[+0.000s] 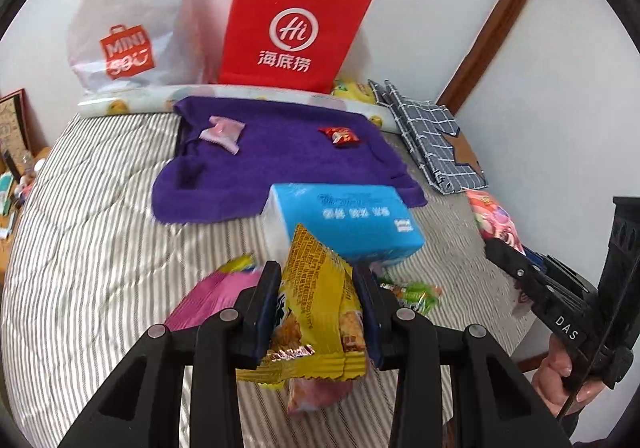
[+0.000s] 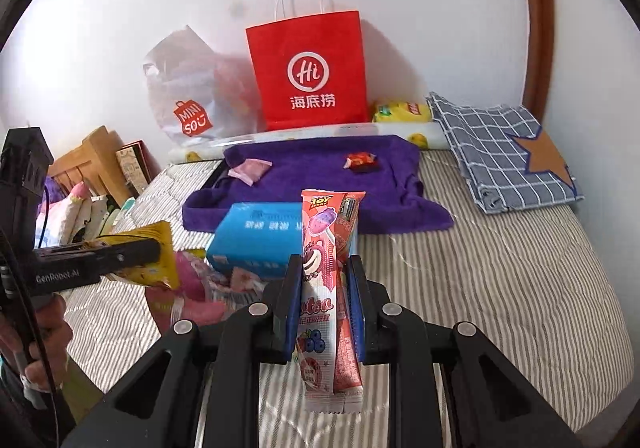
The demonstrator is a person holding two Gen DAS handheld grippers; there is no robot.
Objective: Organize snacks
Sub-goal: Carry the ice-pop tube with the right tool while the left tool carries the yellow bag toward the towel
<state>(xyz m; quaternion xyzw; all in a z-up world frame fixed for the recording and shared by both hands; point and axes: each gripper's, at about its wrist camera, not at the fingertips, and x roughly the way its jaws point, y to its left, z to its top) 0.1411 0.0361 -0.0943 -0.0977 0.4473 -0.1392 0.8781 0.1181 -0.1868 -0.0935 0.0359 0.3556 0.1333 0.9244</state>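
Holding one snack each, both grippers sit above the striped bedcover [image 2: 500,268], with the purple towel [image 1: 280,151] taken as reference for all places. Left gripper [image 1: 316,300]: clenched on a yellow snack packet [image 1: 316,288], pads pressing its middle, packet upright with the crimped lower end hanging below the jaws; this puts it on the near side of the purple towel, just past the blue tissue pack [image 1: 344,219], which overlaps the towel's near edge. Right gripper [image 2: 324,304]: clamped tight on a pink Lotso lollipop packet [image 2: 326,272], gripped at mid-length so the long wrapper stands up between the pads and does not droop; also on the near side of the purple towel, in front of the tissue pack. Already lying on the purple towel: a pink sachet [image 1: 222,131] towards its left rear, a red candy [image 1: 340,135] towards its right rear, well apart from each other. Judgement: the towel looks to serve as the sorting surface, and spacing suggests one spot per item, so the two held packets probably go onto its open middle or front. Not yet sorted, near side of the towel, beside the left gripper: a magenta packet [image 1: 212,292] and a green candy [image 1: 416,294] on the bedcover. Behind the towel a red paper bag [image 1: 296,23] and a white plastic bag [image 1: 128,27] stand against the wall; a checked cloth [image 2: 500,155] lies to the towel's right. Risk: the tissue pack sits in the carry path.
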